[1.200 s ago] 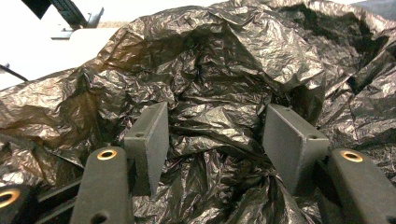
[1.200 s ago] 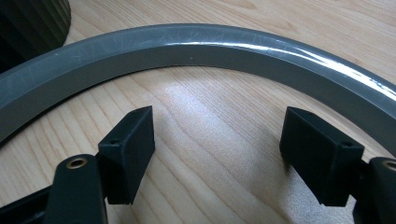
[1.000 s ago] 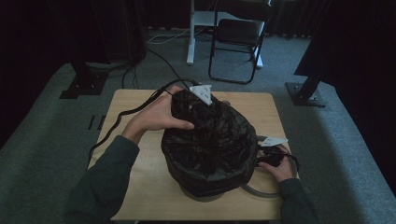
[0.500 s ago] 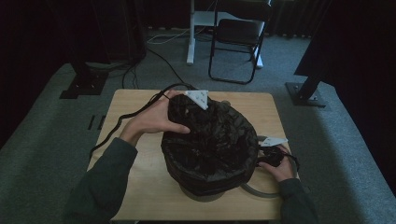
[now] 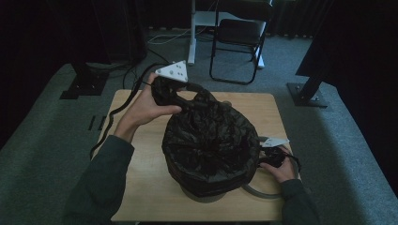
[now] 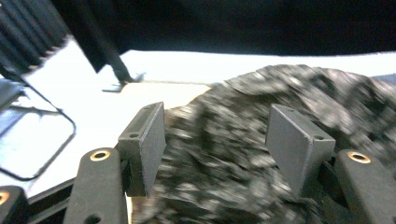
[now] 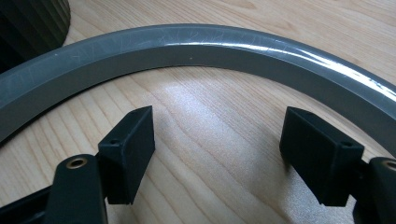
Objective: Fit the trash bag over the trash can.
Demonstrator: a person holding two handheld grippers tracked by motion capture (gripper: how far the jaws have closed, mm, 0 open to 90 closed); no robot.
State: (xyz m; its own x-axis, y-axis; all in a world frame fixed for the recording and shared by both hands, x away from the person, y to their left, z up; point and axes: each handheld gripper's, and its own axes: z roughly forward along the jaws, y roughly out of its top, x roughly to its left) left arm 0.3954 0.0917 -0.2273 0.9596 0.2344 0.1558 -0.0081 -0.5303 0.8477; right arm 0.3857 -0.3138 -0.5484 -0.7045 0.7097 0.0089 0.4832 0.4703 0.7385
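Observation:
A crumpled black bin bag (image 5: 211, 140) covers a round bin in the middle of the wooden table (image 5: 136, 187). My left gripper (image 5: 180, 93) is at the bag's far left top, held by a hand, with its grey plate up. In the left gripper view my left gripper (image 6: 215, 140) is open, its jaws wide apart with the blurred bag (image 6: 243, 154) between them. My right gripper (image 5: 264, 157) rests low at the bag's right side. My right gripper (image 7: 217, 144) is open over bare wood, with a grey plastic ring (image 7: 196, 46) curving just ahead of it.
The grey ring (image 5: 256, 191) lies on the table at the bin's right foot, and the dark ribbed bin (image 7: 32, 23) is close by. A black cable (image 5: 110, 122) trails off the table's left. A folding chair (image 5: 239, 33) and stand bases (image 5: 307, 93) stand beyond the table.
My left gripper has moved left and toward the far edge, from over the bag's top to its far left corner. The right gripper has stayed put.

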